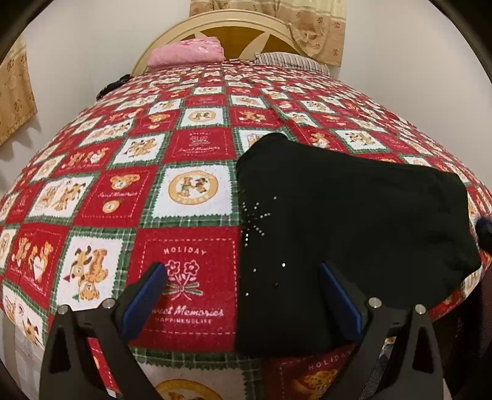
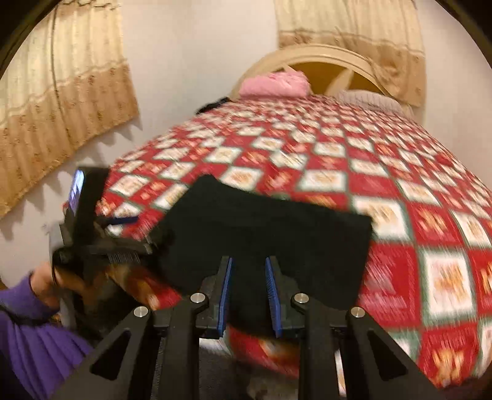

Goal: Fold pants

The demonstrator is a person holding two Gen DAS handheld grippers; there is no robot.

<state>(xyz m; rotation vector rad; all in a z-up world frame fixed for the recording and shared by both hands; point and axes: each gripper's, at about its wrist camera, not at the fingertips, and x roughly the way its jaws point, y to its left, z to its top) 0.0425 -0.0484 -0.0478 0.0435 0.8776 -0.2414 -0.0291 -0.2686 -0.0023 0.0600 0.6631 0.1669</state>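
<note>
The black pants [image 1: 353,221] lie folded on the bed [image 1: 123,190], long side across, just ahead of both empty grippers, the left gripper [image 1: 243,274] wide apart, the right gripper [image 2: 247,264] nearly closed.

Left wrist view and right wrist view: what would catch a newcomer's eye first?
The red-and-white teddy-bear bedspread fills both views. The black pants lie folded at its near edge, rhinestones glinting along their left side. Far back, a pink pillow rests against the arched headboard.

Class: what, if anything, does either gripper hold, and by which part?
Nothing. The black pants lie loose; the left gripper gapes wide, and the right gripper has its pads apart, empty.
</note>
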